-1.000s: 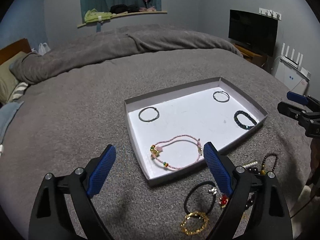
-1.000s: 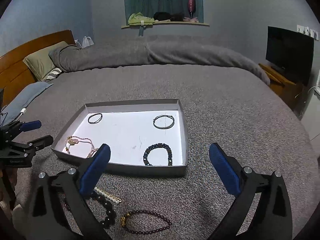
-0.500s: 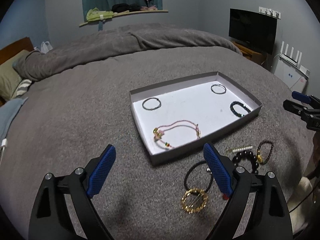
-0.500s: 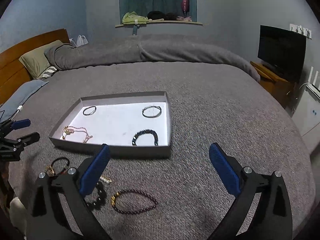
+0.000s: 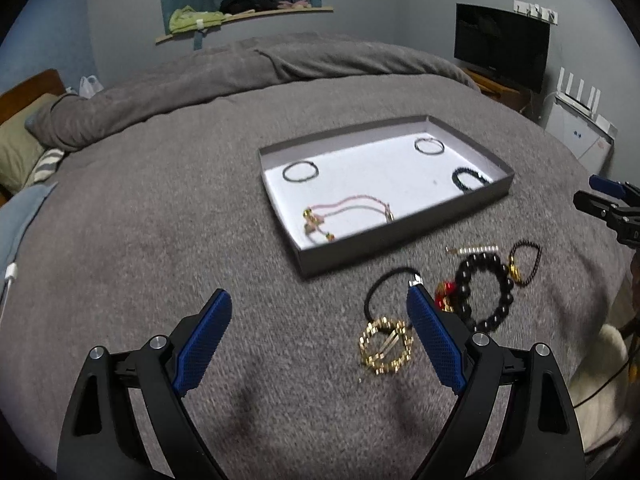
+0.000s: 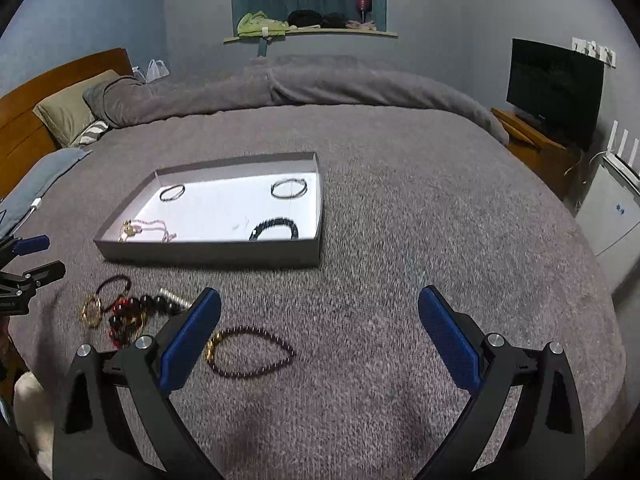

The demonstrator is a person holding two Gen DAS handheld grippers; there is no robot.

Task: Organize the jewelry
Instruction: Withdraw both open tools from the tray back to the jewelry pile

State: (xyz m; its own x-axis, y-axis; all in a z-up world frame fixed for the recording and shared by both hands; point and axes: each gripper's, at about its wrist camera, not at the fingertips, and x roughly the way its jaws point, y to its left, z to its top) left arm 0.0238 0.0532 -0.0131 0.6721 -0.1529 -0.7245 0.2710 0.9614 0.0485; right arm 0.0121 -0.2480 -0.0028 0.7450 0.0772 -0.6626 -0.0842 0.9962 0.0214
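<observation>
My left gripper is spread wide and holds nothing, hanging over the grey blanket. Just beside its right finger lie the gold bracelet and the black cord, the cord's far end reaching toward the tray. Further right sit the black bead bracelet with a red piece touching it, a small metal clip, and the dark thin bracelet.

My right gripper is also wide open and empty. The dark thin bracelet lies just beside its left finger, below and between the fingertips. The rest of the loose pile is off to the left.

The tray sits ahead of both grippers, well apart from them. Inside it: a pink necklace, a dark ring bracelet, a silver bangle and a dark beaded bracelet.
</observation>
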